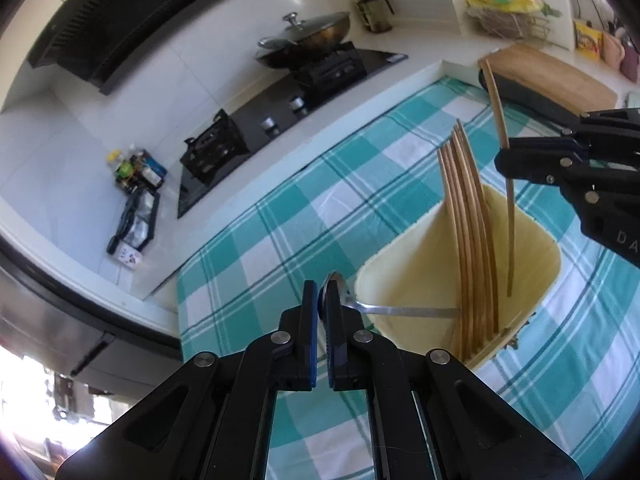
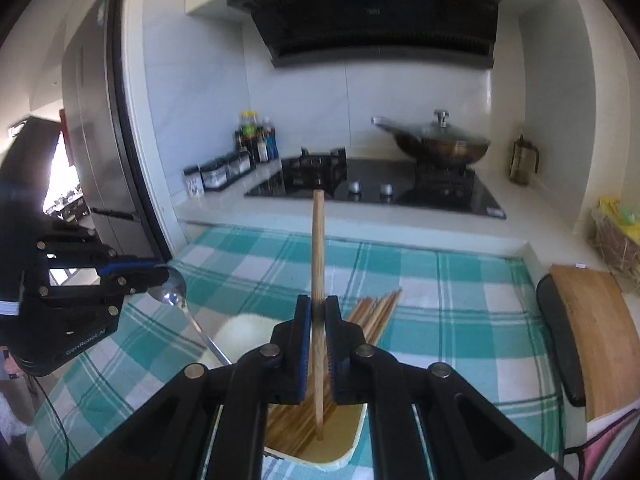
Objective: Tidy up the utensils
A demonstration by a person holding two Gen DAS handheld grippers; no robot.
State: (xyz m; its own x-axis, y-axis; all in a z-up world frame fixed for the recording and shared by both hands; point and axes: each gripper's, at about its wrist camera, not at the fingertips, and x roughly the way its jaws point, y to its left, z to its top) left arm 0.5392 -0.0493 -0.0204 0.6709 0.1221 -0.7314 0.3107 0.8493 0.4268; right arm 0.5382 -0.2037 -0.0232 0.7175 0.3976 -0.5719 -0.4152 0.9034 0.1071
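Observation:
A cream utensil holder [image 1: 532, 256] stands on the teal checked cloth [image 1: 280, 224]; it also shows in the right wrist view [image 2: 248, 332]. Several wooden chopsticks [image 1: 468, 248] lean inside it. My left gripper [image 1: 322, 300] is shut on the bowl of a metal spoon [image 1: 400, 311], whose handle reaches into the holder. My right gripper [image 2: 318, 308] is shut on a single wooden chopstick [image 2: 318, 248], held upright with its lower end inside the holder. The right gripper also shows in the left wrist view [image 1: 505, 162], and the left gripper [image 2: 160, 280] with the spoon [image 2: 172, 294] in the right wrist view.
A black gas stove [image 2: 376, 188] with a lidded wok [image 2: 436, 140] sits behind the cloth. Sauce bottles and jars [image 2: 240, 152] stand at the back left. A wooden cutting board [image 2: 596, 332] lies to the right, a wire basket [image 2: 616, 240] beyond it. A fridge [image 2: 100, 120] stands left.

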